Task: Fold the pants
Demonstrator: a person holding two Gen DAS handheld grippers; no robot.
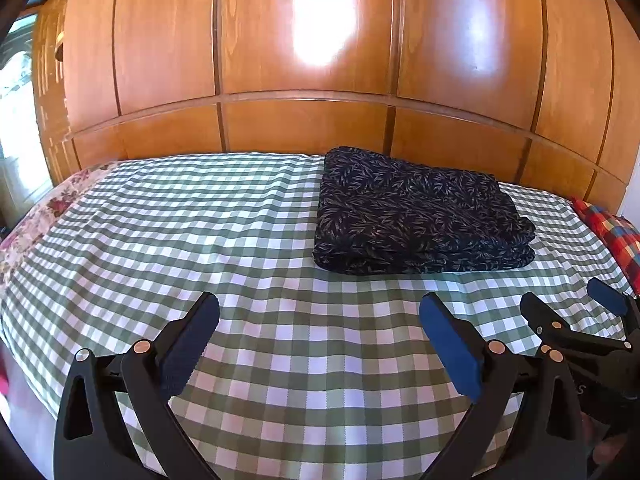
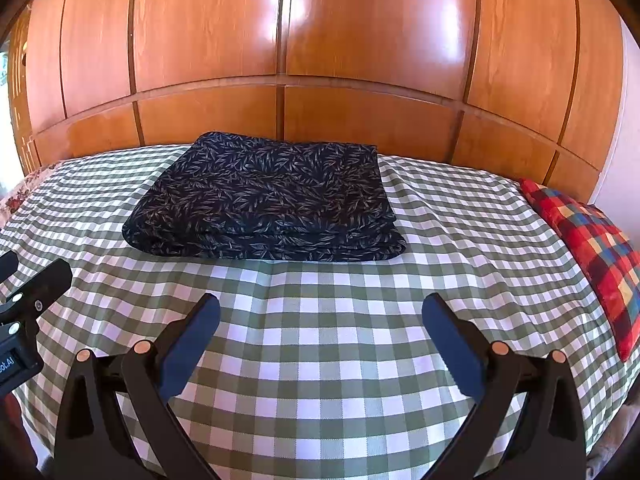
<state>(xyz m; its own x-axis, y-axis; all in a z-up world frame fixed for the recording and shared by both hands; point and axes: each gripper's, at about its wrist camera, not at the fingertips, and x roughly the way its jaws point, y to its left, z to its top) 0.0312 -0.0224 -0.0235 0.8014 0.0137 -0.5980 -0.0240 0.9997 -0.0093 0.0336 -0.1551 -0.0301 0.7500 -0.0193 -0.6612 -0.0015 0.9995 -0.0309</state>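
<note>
The folded pants (image 2: 262,200) look soft and floppy; grab the thick near edge. Both tongs (image 1: 320,320) (image 2: 320,320) gape wide, empty.

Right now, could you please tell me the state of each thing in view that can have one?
pants: folded into a flat stack, lying on the bed
left hand-held gripper: open, holding nothing
right hand-held gripper: open, holding nothing
bedspread: spread flat, slightly wrinkled
wardrobe: doors closed
</note>
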